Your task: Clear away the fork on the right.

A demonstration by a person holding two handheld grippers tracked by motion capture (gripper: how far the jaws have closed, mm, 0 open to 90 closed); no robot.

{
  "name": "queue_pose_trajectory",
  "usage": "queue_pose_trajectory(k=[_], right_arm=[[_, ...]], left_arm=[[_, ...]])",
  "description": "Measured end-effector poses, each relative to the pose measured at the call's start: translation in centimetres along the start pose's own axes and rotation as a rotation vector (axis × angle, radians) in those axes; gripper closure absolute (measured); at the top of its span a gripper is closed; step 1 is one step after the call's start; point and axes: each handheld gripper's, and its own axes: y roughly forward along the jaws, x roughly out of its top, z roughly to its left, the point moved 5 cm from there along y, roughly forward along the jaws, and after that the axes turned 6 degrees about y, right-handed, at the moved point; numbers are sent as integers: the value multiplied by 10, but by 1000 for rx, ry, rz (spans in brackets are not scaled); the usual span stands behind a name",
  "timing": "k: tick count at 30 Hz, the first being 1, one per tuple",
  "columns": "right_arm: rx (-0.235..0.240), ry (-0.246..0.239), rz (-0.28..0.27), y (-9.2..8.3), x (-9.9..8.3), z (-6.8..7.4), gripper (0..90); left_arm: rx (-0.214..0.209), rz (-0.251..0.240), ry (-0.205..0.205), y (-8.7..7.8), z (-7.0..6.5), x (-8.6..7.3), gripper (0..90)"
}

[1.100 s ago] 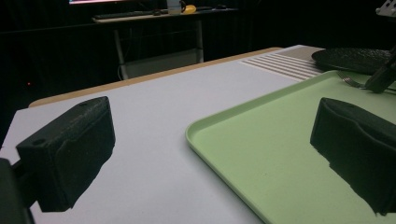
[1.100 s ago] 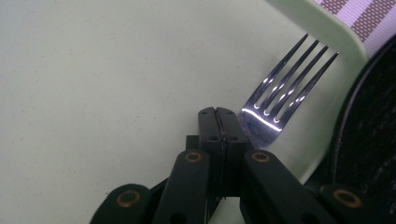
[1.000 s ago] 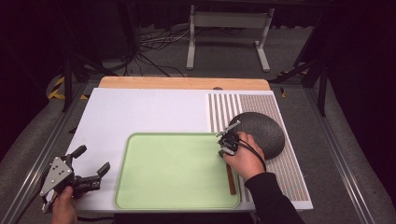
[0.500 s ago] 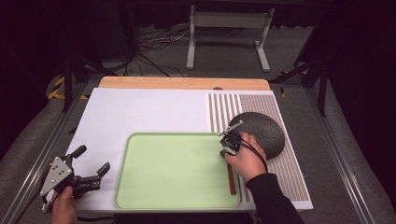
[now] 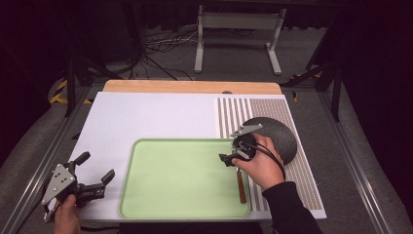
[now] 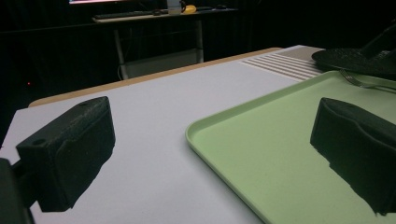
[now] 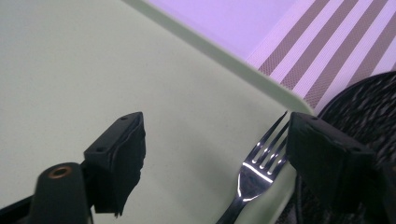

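Note:
A fork with silver tines (image 7: 254,168) and a brown wooden handle (image 5: 241,187) lies along the right rim of the green tray (image 5: 146,195). My right gripper (image 5: 229,160) hangs over the fork's head. Its jaws have just been opening and stand wide in the right gripper view (image 7: 217,149). The tines lie between them, close to the right jaw, and no pad presses on them. My left gripper (image 5: 97,165) rests open and holds nothing at the table's near left corner. It faces the tray (image 6: 280,154), and the fork's tines (image 6: 359,81) show far off.
A dark round plate (image 5: 275,134) sits on a striped placemat (image 5: 302,175) just right of the tray, behind the right hand. A white board (image 5: 146,117) covers the table, with a wooden strip (image 5: 190,87) at its far edge. Metal rails run along both sides.
The right gripper has tipped and shifted slightly toward the tray, and its jaws now stand apart. The fork's handle stays on the tray's right edge. The left gripper has not moved.

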Motion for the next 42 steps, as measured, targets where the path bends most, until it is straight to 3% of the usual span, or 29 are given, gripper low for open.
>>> queue_pose_trajectory(k=[9, 20, 28, 42], right_arm=[[24, -73, -142, -23, 5, -2, 144], [92, -118, -330, -50, -4, -8, 121], [125, -107, -449, -69, -20, -21, 119], [160, -64, -553, -80, -54, -46, 126]], left_arm=[[1, 0, -1, 0, 0, 0, 6], [1, -1, 1, 0, -1, 0, 6], [1, -2, -1, 0, -1, 0, 6], [1, 2, 5, 0, -2, 0, 6]])
